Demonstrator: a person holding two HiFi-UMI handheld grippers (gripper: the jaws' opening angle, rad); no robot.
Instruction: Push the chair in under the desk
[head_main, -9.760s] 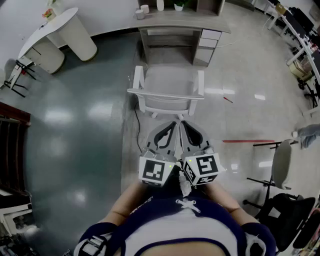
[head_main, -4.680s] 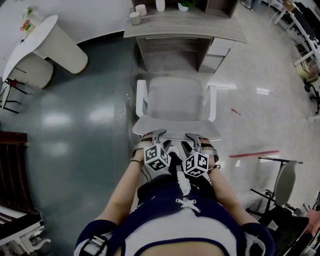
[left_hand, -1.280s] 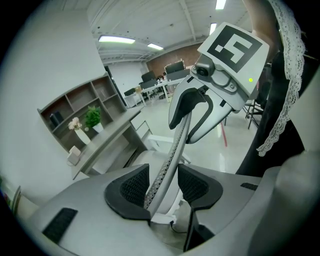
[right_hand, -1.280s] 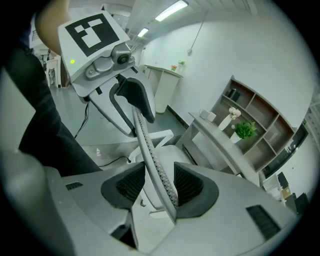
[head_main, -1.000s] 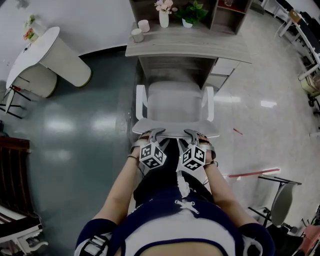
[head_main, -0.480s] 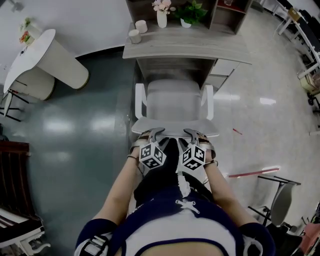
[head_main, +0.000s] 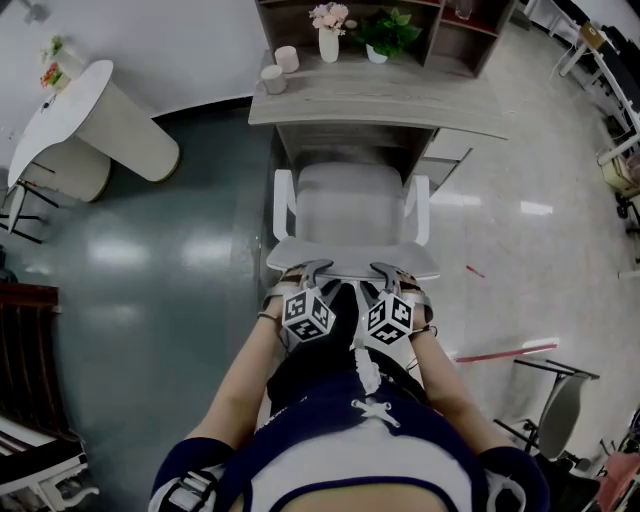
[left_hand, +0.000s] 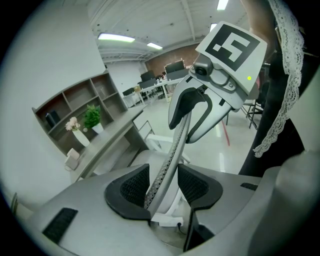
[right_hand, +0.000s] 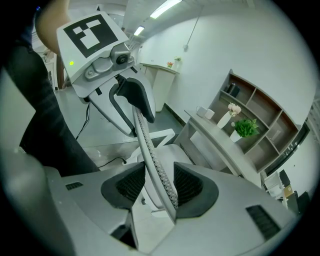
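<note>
Left hand-held gripper (head_main: 312, 268) on the near side of the tabletop (head_main: 380, 100), jaws apart, straddling the left part of the backrest top rim (left_hand: 167, 165). Mesh edge between the pads with slack either side, no clamp visible.

Centre: chair (head_main: 350, 200) square to the tabletop, seat front just at the mouth of the kneehole beneath it. Armrests and whole seat out on the tabletop's near side, so tucking-in judged not finished.

Right hand-held gripper (head_main: 390, 268) also on the tabletop's near side, jaws apart around the right part of the backrest top rim (right_hand: 155, 170). Mesh edge close against one pad, other pad clear; no squeeze seen.

Drawer stack (head_main: 445, 150) under the tabletop's right end, flanking the kneehole.

Handling, as judgement:
- Probably light to medium weight; base barely in view, so rolling or sliding not settled.
- Plastic frame stiff, mesh panel soft and springy. Better to bear on the rim's hard edge than on the mesh.
- Rim high above the floor, so likely some backrest flex or tilt before the base follows.
- Best hold as now: two contact spots spread along the rim, pushed evenly toward the tabletop.
- Lopsided push likely to swing the seat toward the drawer stack.
- Armrest clearance beneath the tabletop not readable from here.
</note>
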